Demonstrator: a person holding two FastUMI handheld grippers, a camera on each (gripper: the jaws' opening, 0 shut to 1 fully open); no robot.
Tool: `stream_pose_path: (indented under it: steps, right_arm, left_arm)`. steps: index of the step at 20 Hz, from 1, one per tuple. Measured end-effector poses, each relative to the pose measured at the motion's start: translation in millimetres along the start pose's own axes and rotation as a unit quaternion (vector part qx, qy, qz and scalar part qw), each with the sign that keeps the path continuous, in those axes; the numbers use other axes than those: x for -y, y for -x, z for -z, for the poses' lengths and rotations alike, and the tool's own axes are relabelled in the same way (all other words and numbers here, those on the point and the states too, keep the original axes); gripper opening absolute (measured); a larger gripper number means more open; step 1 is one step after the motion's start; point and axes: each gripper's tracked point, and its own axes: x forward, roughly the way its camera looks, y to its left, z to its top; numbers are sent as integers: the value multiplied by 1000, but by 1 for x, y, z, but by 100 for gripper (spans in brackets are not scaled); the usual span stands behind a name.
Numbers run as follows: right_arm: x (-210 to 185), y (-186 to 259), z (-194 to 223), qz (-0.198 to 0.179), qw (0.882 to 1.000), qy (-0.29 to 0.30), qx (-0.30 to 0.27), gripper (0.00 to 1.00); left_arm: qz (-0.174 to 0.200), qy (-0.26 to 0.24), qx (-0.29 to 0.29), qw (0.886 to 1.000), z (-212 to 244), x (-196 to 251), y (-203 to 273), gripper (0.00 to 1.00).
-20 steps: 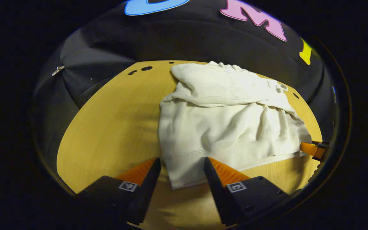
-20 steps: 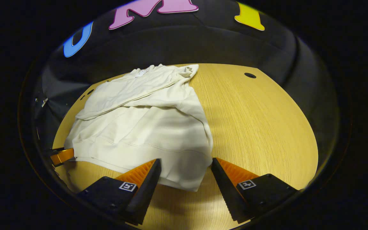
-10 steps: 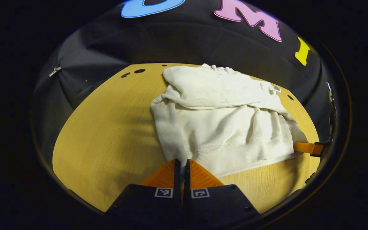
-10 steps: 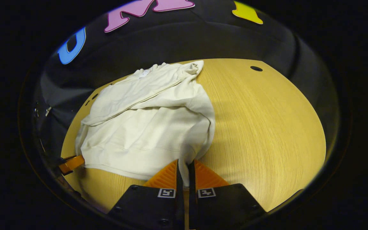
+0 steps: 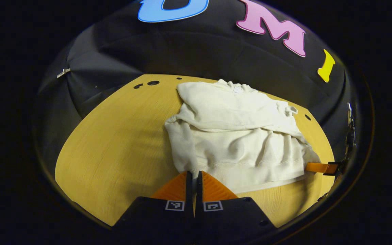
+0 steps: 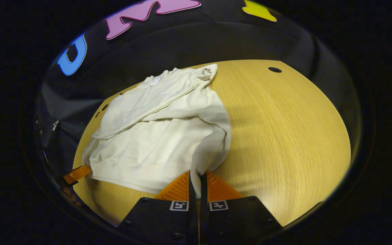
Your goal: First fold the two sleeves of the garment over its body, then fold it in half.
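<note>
Writing: a small white neck label (image 5: 238, 89) sits at the collar of the garment (image 5: 237, 136), too small to read. Each finger of my tools carries a square black-and-white marker (image 5: 175, 205), not text.

My left tool (image 5: 193, 177): low over the bench (image 5: 114, 146), pointing forward along it, fingers pressed together on the near hem corner of the garment, which rises slightly into the pinch.

My right tool (image 6: 196, 178): likewise low and pointing forward, fingers clamped on the opposite hem corner, a tongue of cloth drawn down between them. From the left gripper view its tip (image 5: 318, 167) shows at the far right edge of the hem; from the right gripper view the left tool's tip (image 6: 77, 173) shows at the far left edge.

Garment: cream sweatshirt, both sleeves already folded across the body, wrinkled, ribbed hem nearest my tools, collar farthest ahead. It lies on the pale wood bench directly ahead of both tools.

Bench: round holes (image 6: 275, 69) near its far edge.
</note>
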Motion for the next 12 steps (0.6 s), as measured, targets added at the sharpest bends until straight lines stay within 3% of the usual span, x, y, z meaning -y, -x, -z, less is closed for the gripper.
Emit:
stream_pose_path:
  steps: [4, 12]
  right_arm:
    - [-8, 1, -22, -11, 1000, 14, 17, 7]
    - [-46, -7, -116, -38, 994, 46, 90, 7]
  left_arm:
    - [9, 15, 23, 1000, -27, 3, 4, 6]
    - [30, -16, 80, 996, -109, 27, 11, 6]
